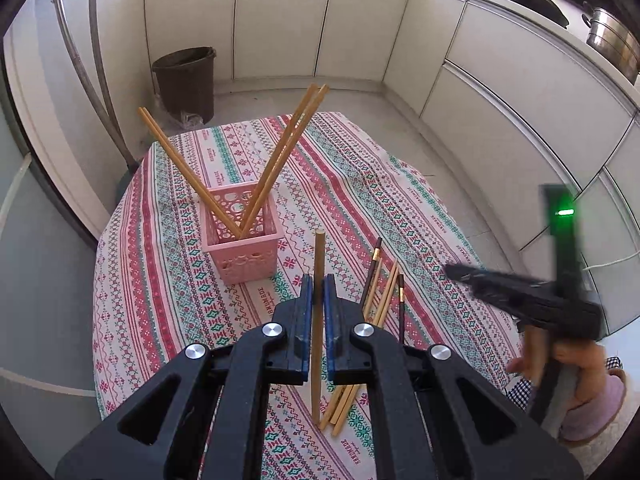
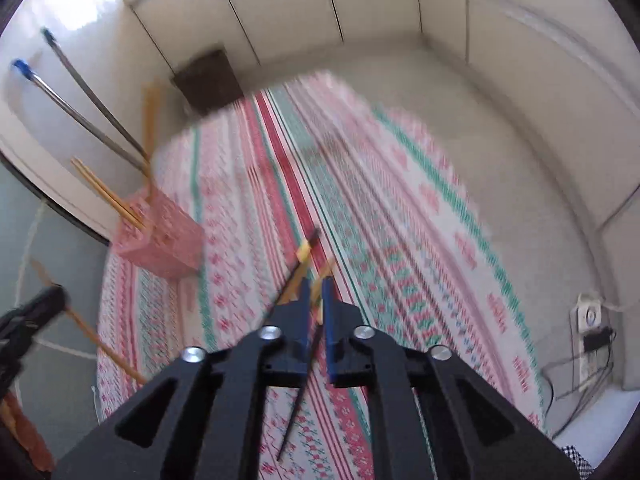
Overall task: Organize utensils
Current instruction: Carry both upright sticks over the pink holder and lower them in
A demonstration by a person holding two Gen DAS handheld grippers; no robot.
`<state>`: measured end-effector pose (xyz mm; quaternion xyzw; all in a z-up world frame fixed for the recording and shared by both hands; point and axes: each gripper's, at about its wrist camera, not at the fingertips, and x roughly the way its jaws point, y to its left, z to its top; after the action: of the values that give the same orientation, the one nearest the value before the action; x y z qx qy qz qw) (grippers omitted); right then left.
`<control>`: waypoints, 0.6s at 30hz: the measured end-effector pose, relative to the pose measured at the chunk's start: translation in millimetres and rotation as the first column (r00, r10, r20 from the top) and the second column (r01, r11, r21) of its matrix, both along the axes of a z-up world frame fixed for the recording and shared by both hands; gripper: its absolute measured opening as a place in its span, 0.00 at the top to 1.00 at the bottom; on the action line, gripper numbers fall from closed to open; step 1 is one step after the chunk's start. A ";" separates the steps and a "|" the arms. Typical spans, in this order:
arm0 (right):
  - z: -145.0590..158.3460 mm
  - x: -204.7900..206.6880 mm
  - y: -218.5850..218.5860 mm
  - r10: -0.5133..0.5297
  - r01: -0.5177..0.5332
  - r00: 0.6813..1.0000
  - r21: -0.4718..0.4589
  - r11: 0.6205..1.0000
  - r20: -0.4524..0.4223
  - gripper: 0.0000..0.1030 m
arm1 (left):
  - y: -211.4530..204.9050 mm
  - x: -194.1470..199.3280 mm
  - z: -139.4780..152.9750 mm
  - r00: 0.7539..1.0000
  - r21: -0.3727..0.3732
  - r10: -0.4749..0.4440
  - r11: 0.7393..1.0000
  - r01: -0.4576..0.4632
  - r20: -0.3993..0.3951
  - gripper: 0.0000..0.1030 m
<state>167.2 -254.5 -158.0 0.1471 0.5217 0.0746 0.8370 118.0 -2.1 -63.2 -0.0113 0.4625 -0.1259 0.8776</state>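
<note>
Kitchen floor setup: low table under a striped patterned tablecloth [image 1: 360, 184]. My left gripper [image 1: 319, 292] is clamped on one tan wooden chopstick [image 1: 318, 320], held upright so it can drop into the pink perforated plastic basket [image 1: 244, 248] at 11 o'clock. Right gripper [image 2: 316, 296] has a dark chopstick [image 2: 298, 396] between its jaws; can't tell if it's pinched. Loose chopsticks [image 1: 380, 292] lie at 1 o'clock.
</note>
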 end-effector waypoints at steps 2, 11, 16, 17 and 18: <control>-35.2 15.4 -1.9 -0.018 0.026 0.990 0.060 0.998 -0.137 0.66 | -3.5 0.1 0.2 1.000 0.000 -0.006 1.000 0.006 0.003 0.95; -86.7 43.2 15.0 -0.053 0.057 0.971 0.010 0.998 -0.235 0.67 | -1.8 2.5 -3.5 1.000 0.000 -0.010 1.000 0.010 -0.004 0.95; -87.1 42.2 26.7 -0.045 0.036 0.981 -0.051 0.998 -0.189 0.92 | -2.2 2.6 -4.1 1.000 0.003 -0.007 1.000 0.007 -0.002 0.95; -86.6 39.7 27.0 -0.049 0.039 0.984 -0.061 0.997 -0.172 0.93 | -2.4 2.7 -4.1 1.000 0.004 -0.006 1.000 0.006 -0.002 0.95; -86.1 38.3 26.7 -0.048 0.038 0.986 -0.063 0.997 -0.160 0.93 | -2.5 2.9 -3.6 1.000 0.003 -0.005 1.000 0.005 -0.002 0.95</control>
<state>205.5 -227.8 -244.1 0.1387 0.5867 0.0286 0.7974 120.8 -4.7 -66.7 -0.0088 0.4635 -0.1273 0.8769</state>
